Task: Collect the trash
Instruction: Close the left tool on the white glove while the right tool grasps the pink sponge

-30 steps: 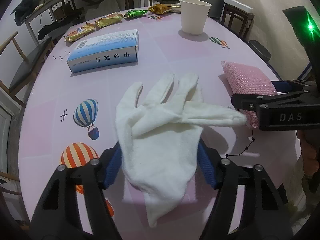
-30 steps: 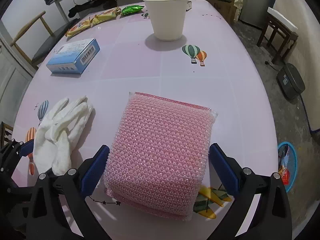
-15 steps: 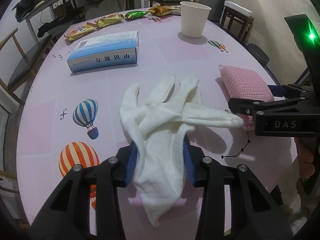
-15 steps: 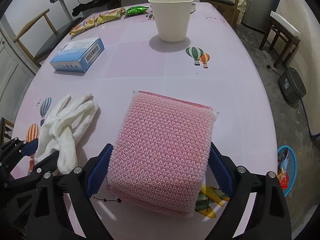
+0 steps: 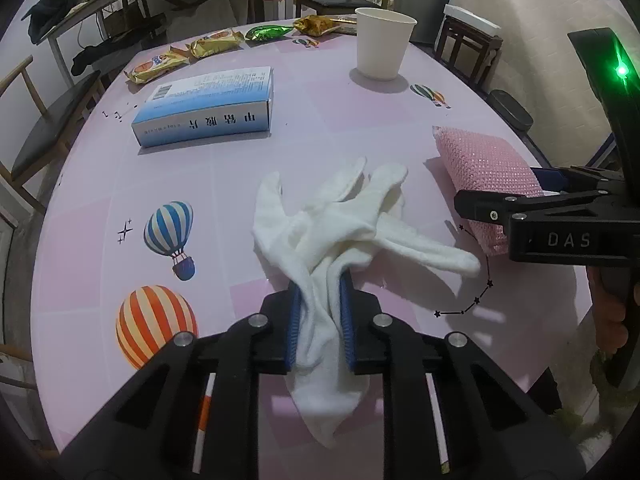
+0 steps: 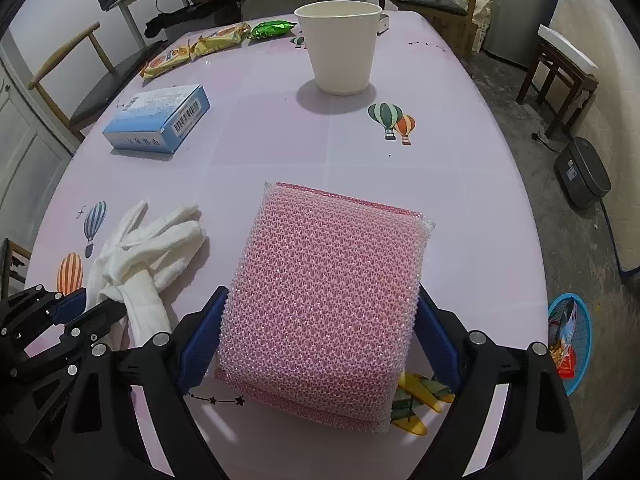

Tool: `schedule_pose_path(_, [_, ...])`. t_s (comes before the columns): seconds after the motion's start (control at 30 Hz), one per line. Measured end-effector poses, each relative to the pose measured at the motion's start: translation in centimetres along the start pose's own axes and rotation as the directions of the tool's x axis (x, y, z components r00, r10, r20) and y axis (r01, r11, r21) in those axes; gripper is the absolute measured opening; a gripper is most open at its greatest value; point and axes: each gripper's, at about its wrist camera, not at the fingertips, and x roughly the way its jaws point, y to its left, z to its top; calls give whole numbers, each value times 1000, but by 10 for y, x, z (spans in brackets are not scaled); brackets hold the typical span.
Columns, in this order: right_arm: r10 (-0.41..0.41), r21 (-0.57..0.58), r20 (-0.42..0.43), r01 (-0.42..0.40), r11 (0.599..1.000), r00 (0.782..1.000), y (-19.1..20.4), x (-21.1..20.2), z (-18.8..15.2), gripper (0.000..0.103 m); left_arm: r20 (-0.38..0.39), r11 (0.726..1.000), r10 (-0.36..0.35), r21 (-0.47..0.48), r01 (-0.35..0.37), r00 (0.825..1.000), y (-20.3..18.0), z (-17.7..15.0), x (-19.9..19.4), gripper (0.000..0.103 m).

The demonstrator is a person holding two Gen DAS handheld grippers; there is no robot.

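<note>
My left gripper [image 5: 320, 320] is shut on the cuff of white cloth gloves [image 5: 336, 232], whose fingers spread over the pink table [image 5: 320, 128]. The gloves also show in the right wrist view [image 6: 140, 248], with the left gripper [image 6: 76, 312] at lower left. My right gripper [image 6: 316, 336] has its blue pads against both sides of a pink mesh sponge pack [image 6: 328, 296] lying on the table. In the left wrist view the sponge pack [image 5: 480, 168] lies right of the gloves with the right gripper [image 5: 520, 200] on it.
A white paper cup [image 6: 340, 52] stands at the far side. A blue box [image 6: 160, 118] lies at the left. Several snack wrappers [image 5: 192, 52] lie along the far edge. Chairs and stools surround the table. A blue bin [image 6: 568, 340] sits on the floor at the right.
My left gripper has closed on the gloves' cuff, bunching the cloth. My right gripper's pads have closed in onto the sides of the sponge pack.
</note>
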Motion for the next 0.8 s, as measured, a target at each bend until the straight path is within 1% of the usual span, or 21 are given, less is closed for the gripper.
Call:
schedule_pose_path(0.27, [2,2,12,-2,1000,1000,-2,-6,1,85,12,1000,-8,-3,9,1000,0,0,-4,13])
schedule_pose_path(0.8, [5,-1,16,-5,1000,1000,-1,-9,1,85,29,1000,-13,-4,13,999,0,2,-10,12])
